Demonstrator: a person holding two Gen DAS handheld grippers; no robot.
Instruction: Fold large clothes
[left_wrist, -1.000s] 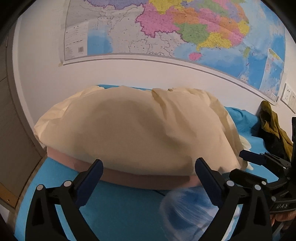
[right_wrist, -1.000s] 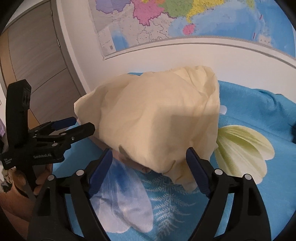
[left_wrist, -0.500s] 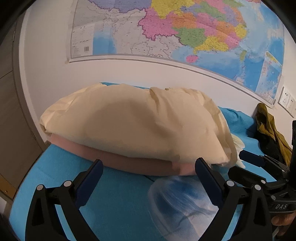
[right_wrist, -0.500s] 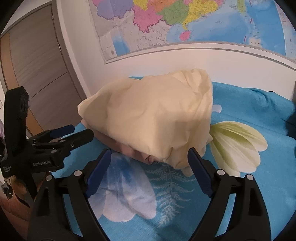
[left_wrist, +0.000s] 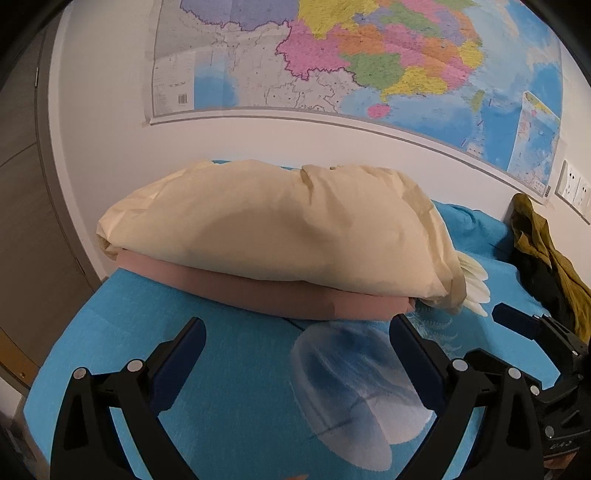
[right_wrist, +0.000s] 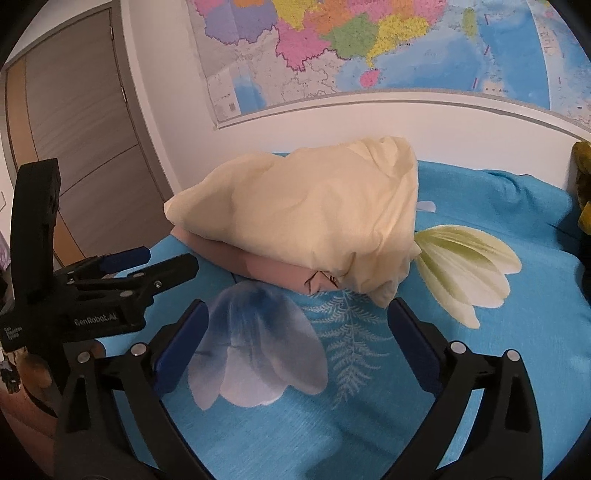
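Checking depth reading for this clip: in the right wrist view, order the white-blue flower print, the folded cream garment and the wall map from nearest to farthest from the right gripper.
1. white-blue flower print, on the bedsheet between the right gripper fingers.
2. cream garment, mid-bed, ahead.
3. wall map, high on the wall behind the bed.

Bare bedsheet (right_wrist: 369, 424) lies open ahead; folded clothes pile (right_wrist: 314, 214) blocks beyond.

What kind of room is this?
Most likely a bedroom at home: a bed with a blue flowered sheet, folded clothes stacked on it, a big map on the wall and a wooden door beside it.
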